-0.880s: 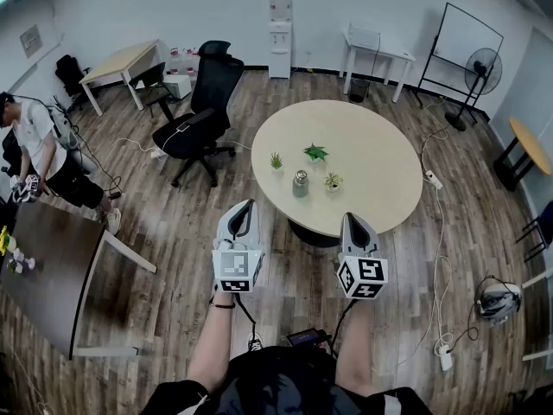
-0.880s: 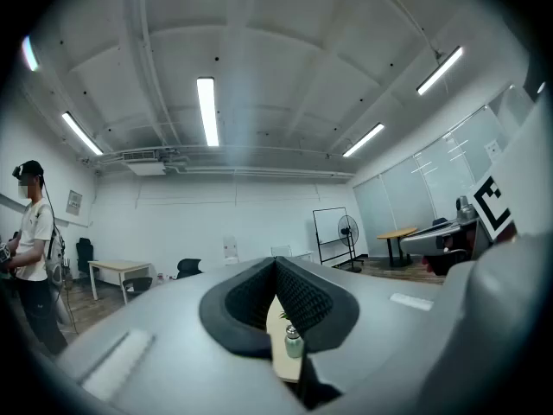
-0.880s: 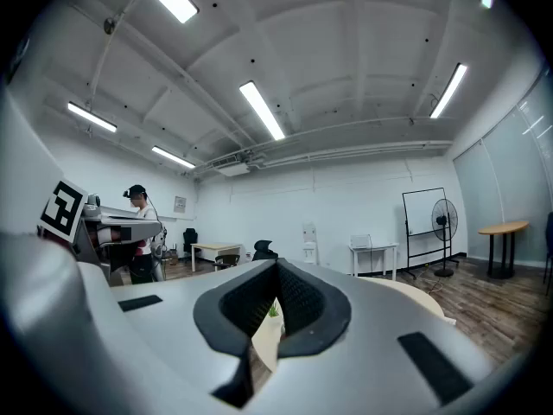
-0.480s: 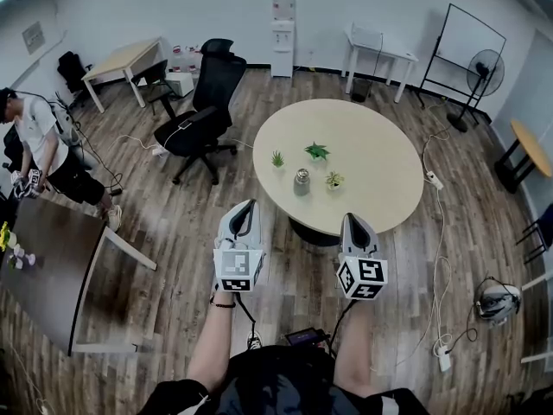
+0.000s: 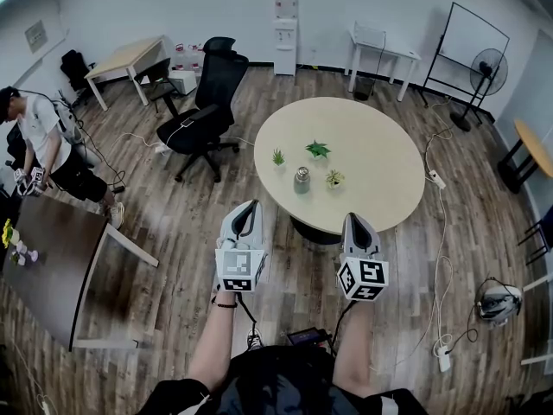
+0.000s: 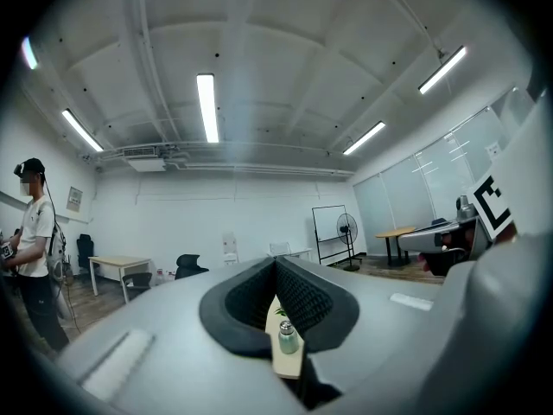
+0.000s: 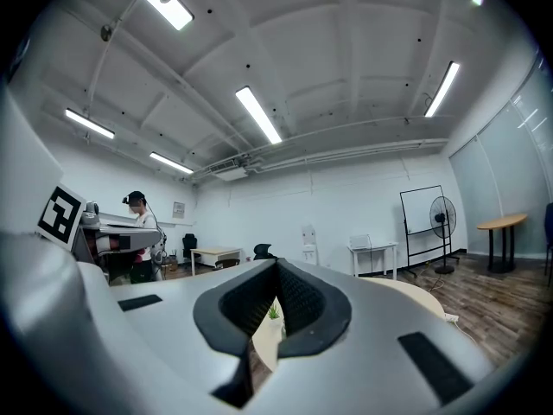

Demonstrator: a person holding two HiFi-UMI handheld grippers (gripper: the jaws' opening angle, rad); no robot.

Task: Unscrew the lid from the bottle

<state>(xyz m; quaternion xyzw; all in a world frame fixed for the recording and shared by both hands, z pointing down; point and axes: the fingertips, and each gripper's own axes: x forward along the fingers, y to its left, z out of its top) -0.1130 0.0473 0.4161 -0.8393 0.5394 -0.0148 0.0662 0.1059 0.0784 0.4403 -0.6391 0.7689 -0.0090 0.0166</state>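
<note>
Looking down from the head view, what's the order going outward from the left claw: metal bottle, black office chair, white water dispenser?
1. Metal bottle, on the round table, just ahead of the left claw.
2. Black office chair, on the floor left of the table.
3. White water dispenser, against the far wall.

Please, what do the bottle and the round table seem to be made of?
Bottle: probably metal. It is silver-grey with a dull sheen, but too small to be sure.
Table: looks like pale laminate or painted wood. The top is smooth and matte, an even beige with no visible grain.
</note>
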